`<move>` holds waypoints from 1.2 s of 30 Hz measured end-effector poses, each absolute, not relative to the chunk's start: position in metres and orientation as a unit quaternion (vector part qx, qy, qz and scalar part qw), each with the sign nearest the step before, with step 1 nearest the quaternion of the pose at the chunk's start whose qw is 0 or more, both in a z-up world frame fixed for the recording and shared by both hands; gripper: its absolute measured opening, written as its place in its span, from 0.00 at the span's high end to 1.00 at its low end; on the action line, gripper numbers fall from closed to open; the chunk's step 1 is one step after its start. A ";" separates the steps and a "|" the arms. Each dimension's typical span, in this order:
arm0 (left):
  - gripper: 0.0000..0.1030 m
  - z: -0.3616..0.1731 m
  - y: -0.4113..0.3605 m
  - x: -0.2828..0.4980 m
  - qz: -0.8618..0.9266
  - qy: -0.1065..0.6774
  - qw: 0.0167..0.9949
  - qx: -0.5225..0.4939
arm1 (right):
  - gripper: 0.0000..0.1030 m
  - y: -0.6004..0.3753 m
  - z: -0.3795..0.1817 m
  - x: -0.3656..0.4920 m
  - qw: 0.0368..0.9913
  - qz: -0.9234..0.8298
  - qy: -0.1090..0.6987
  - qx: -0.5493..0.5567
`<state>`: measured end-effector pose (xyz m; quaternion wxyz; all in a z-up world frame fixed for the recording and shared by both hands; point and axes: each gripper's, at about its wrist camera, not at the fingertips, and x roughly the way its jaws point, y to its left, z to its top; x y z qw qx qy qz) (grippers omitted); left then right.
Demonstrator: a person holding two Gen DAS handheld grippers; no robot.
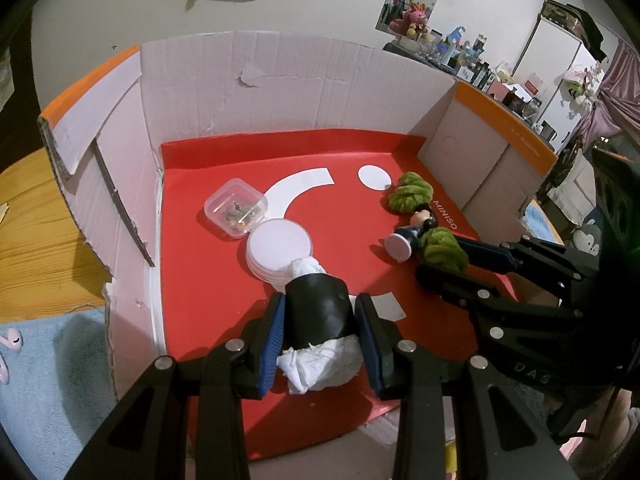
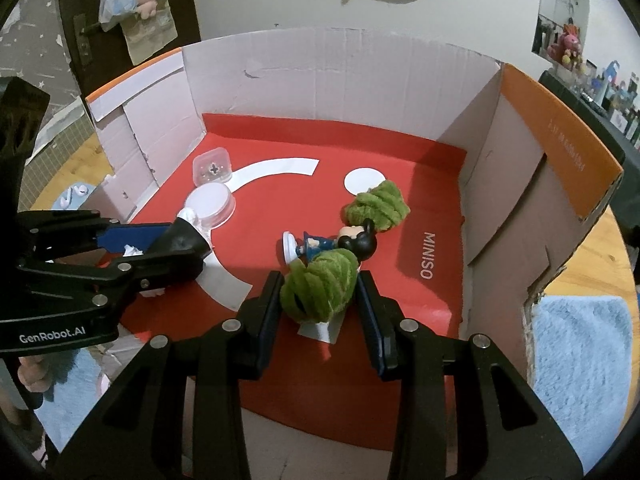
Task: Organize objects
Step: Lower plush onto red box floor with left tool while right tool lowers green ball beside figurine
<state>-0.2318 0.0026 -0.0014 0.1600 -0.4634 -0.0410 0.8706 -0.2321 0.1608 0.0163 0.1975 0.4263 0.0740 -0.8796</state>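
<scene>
Seemingly midway: left gripper (image 1: 320, 312) clamped the black roll (image 1: 318, 308) at six o'clock, right gripper (image 2: 318, 292) squeezed a green yarn ball (image 2: 318, 284) (both low inside the box (image 1: 304, 92)); the figurine (image 2: 336, 242) remained unplaced.

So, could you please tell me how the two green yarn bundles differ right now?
The near yarn bundle sits between the right gripper fingers, which look closed on it; the far yarn bundle lies free on the red mat. The near one is beside the figurine's body, the far one by its head, next to the white dot. Both are fuzzy, green, loosely wound and of similar size.
</scene>
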 end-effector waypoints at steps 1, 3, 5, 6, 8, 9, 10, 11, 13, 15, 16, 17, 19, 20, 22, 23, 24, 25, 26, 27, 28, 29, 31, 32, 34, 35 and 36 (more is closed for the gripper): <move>0.64 -0.001 0.003 -0.232 0.871 -0.041 0.160 -0.463 | 0.64 0.161 0.016 -0.232 0.199 -0.879 0.073 0.427; 0.64 -0.001 0.003 -0.232 0.871 -0.041 0.160 -0.463 | 0.64 0.161 0.016 -0.232 0.199 -0.879 0.071 0.428; 0.64 -0.001 0.003 -0.231 0.871 -0.041 0.160 -0.463 | 0.64 0.161 0.016 -0.232 0.199 -0.879 0.071 0.428; 0.64 -0.001 0.003 -0.231 0.871 -0.041 0.159 -0.462 | 0.64 0.161 0.016 -0.232 0.199 -0.879 0.071 0.428; 0.64 0.000 0.003 -0.231 0.872 -0.040 0.159 -0.462 | 0.64 0.160 0.016 -0.233 0.200 -0.878 0.071 0.428; 0.64 0.000 0.003 -0.231 0.872 -0.039 0.159 -0.462 | 0.64 0.160 0.016 -0.232 0.200 -0.878 0.071 0.428; 0.63 0.000 0.002 -0.231 0.872 -0.039 0.158 -0.462 | 0.64 0.161 0.016 -0.232 0.201 -0.878 0.071 0.429; 0.63 0.000 0.002 -0.232 0.872 -0.038 0.158 -0.461 | 0.63 0.161 0.016 -0.232 0.202 -0.878 0.070 0.429; 0.59 0.001 0.002 -0.231 0.873 -0.039 0.158 -0.460 | 0.59 0.161 0.017 -0.231 0.203 -0.877 0.069 0.430; 0.56 0.002 0.002 -0.231 0.875 -0.038 0.157 -0.457 | 0.55 0.161 0.017 -0.230 0.204 -0.877 0.068 0.429; 0.56 0.003 0.002 -0.231 0.875 -0.037 0.157 -0.456 | 0.54 0.162 0.018 -0.230 0.204 -0.878 0.068 0.428; 0.56 0.003 0.002 -0.231 0.876 -0.036 0.156 -0.454 | 0.54 0.162 0.018 -0.229 0.205 -0.878 0.068 0.427; 0.56 0.003 0.003 -0.231 0.877 -0.035 0.156 -0.454 | 0.54 0.162 0.020 -0.228 0.205 -0.879 0.069 0.426; 0.56 0.003 0.003 -0.231 0.877 -0.036 0.155 -0.454 | 0.54 0.162 0.020 -0.228 0.205 -0.879 0.069 0.426; 0.56 0.003 0.003 -0.231 0.877 -0.035 0.155 -0.454 | 0.54 0.162 0.021 -0.227 0.206 -0.879 0.069 0.426; 0.56 0.003 0.003 -0.231 0.877 -0.035 0.155 -0.454 | 0.54 0.162 0.021 -0.226 0.206 -0.879 0.069 0.425; 0.56 0.004 0.003 -0.231 0.877 -0.035 0.156 -0.453 | 0.54 0.162 0.021 -0.225 0.206 -0.879 0.069 0.425; 0.56 0.004 0.002 -0.232 0.877 -0.035 0.156 -0.453 | 0.53 0.162 0.021 -0.225 0.206 -0.879 0.069 0.425; 0.55 0.004 0.003 -0.231 0.877 -0.035 0.156 -0.453 | 0.51 0.162 0.022 -0.225 0.206 -0.879 0.069 0.425; 0.52 0.004 0.002 -0.231 0.877 -0.035 0.156 -0.452 | 0.48 0.161 0.021 -0.224 0.206 -0.879 0.069 0.424; 0.50 0.005 0.002 -0.230 0.878 -0.036 0.157 -0.451 | 0.47 0.162 0.022 -0.223 0.207 -0.880 0.068 0.423; 0.50 0.006 0.003 -0.229 0.878 -0.036 0.158 -0.450 | 0.46 0.161 0.023 -0.222 0.207 -0.880 0.068 0.422; 0.46 0.008 0.003 -0.227 0.881 -0.034 0.155 -0.446 | 0.46 0.162 0.024 -0.221 0.207 -0.881 0.069 0.421; 0.46 0.009 0.003 -0.226 0.882 -0.033 0.155 -0.444 | 0.46 0.162 0.025 -0.220 0.207 -0.881 0.069 0.420; 0.46 0.011 0.003 -0.224 0.883 -0.032 0.154 -0.442 | 0.46 0.163 0.027 -0.218 0.208 -0.882 0.069 0.418; 0.46 0.012 0.003 -0.224 0.884 -0.031 0.153 -0.441 | 0.46 0.163 0.028 -0.218 0.208 -0.882 0.070 0.417; 0.46 0.012 0.002 -0.223 0.884 -0.031 0.152 -0.440 | 0.43 0.163 0.028 -0.217 0.208 -0.882 0.070 0.416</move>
